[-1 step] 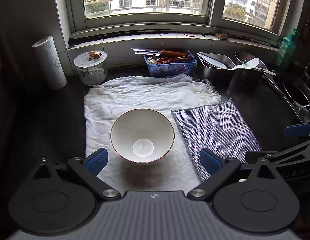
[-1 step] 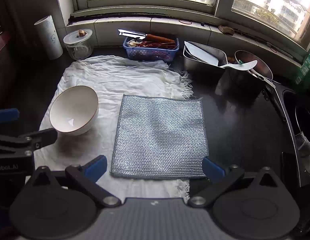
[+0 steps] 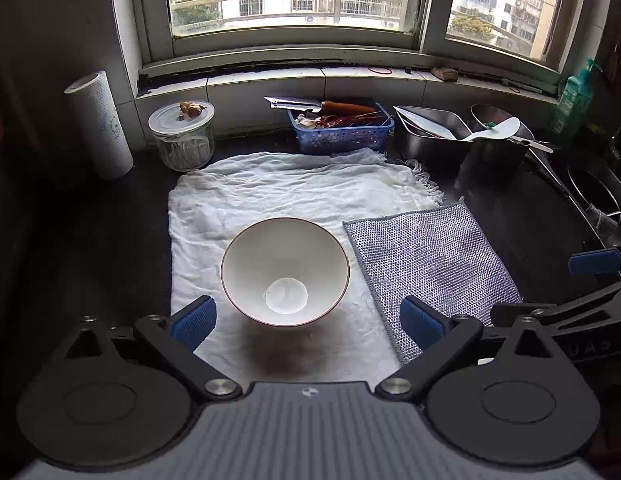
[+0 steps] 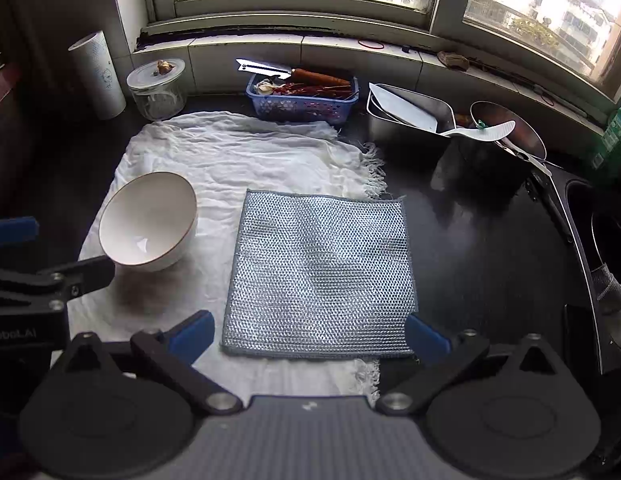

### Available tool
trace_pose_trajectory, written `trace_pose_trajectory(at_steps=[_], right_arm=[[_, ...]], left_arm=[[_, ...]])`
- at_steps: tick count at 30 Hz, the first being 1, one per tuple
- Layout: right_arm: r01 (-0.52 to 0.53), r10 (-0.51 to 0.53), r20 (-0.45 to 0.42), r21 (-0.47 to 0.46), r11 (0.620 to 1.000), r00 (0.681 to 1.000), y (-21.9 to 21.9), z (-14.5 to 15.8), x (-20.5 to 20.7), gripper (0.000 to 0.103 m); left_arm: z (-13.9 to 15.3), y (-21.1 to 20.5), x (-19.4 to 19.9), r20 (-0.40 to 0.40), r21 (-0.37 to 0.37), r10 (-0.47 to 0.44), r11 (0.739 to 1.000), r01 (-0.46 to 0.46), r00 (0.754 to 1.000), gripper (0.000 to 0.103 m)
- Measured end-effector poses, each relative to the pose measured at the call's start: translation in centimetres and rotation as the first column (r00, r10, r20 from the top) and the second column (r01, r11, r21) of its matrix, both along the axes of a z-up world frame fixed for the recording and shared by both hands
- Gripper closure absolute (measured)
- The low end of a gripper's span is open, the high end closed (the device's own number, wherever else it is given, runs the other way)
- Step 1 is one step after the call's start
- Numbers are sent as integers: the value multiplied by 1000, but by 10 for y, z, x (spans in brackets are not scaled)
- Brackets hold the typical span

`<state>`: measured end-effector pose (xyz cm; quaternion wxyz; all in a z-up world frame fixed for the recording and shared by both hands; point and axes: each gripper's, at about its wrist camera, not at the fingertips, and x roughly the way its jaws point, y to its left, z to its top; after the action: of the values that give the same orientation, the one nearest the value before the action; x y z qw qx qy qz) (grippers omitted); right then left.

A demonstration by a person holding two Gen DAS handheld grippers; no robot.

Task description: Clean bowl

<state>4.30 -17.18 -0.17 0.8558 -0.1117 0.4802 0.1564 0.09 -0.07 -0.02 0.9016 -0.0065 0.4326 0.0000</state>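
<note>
Left claw (image 3: 306,320) is hovering wide open, the white ceramic bowl with its thin red rim (image 3: 285,270) sitting upright just ahead between its pads, looking spotless. Right claw (image 4: 306,334) is gaping empty over the flat silver mesh dishcloth (image 4: 320,272); freshly wiped or awaiting wiping, hard to call.

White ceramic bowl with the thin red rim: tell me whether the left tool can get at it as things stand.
Probably yes. The white ceramic bowl sits on the white cloth straight ahead of the open left tool, nothing lying between them; the silver mesh scouring cloth lies off to the side.
</note>
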Motion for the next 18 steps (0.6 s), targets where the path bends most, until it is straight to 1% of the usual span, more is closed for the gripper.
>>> trace_pose_trajectory(at_steps=[7, 9, 18], right_arm=[[4, -4, 4, -2, 1000, 1000, 0, -2, 3, 1], [5, -5, 4, -2, 1000, 1000, 0, -2, 4, 1], [10, -10, -3, 3, 1000, 1000, 1, -1, 5, 1]], left_arm=[[-1, -3, 4, -10, -22, 2, 1000, -3, 1000, 4], [-2, 1, 0, 3, -42, 9, 999, -9, 1000, 4], [-6, 2, 2, 1, -39, 11, 999, -11, 1000, 4]])
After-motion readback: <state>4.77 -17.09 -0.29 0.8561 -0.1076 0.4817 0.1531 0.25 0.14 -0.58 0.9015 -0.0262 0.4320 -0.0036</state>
